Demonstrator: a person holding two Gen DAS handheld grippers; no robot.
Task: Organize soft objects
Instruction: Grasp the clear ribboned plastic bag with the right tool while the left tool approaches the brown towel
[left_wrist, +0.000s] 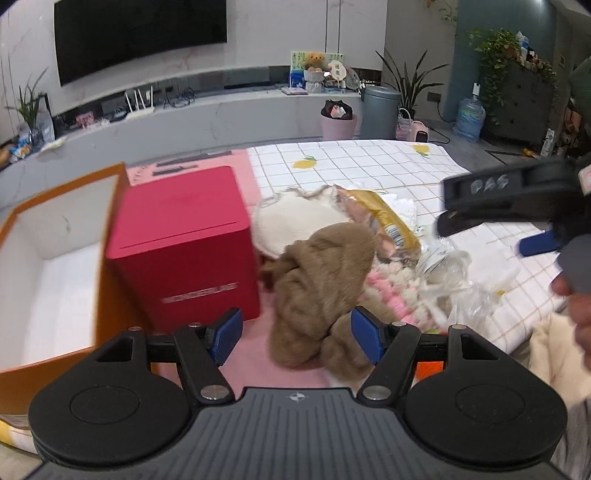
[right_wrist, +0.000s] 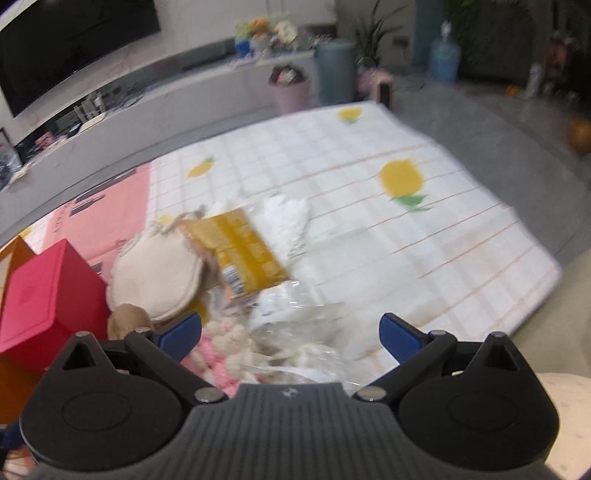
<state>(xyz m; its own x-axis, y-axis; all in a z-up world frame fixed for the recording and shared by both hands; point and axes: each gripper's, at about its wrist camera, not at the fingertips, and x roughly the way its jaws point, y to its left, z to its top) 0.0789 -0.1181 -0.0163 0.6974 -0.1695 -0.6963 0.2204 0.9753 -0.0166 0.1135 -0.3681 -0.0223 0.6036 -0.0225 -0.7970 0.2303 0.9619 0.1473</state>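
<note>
Evidently the brown knit garment (left_wrist: 317, 291) is light, limp and fuzzy, slumped on the pink mat (left_wrist: 255, 365) at about 12 o'clock from the left gripper (left_wrist: 295, 338), whose blue pads stand wide with a fold lying between them, nothing pinched. A thick bunched ridge would likely give the surest hold (thin edges could slip). At 10 o'clock sit a stiff red box (left_wrist: 184, 247) and an open orange box (left_wrist: 55, 258). The right gripper (right_wrist: 291, 332) hangs wide over crinkly clear plastic (right_wrist: 295, 325), beside a cream plush round (right_wrist: 159, 284) and a glossy yellow packet (right_wrist: 243, 254).
</note>
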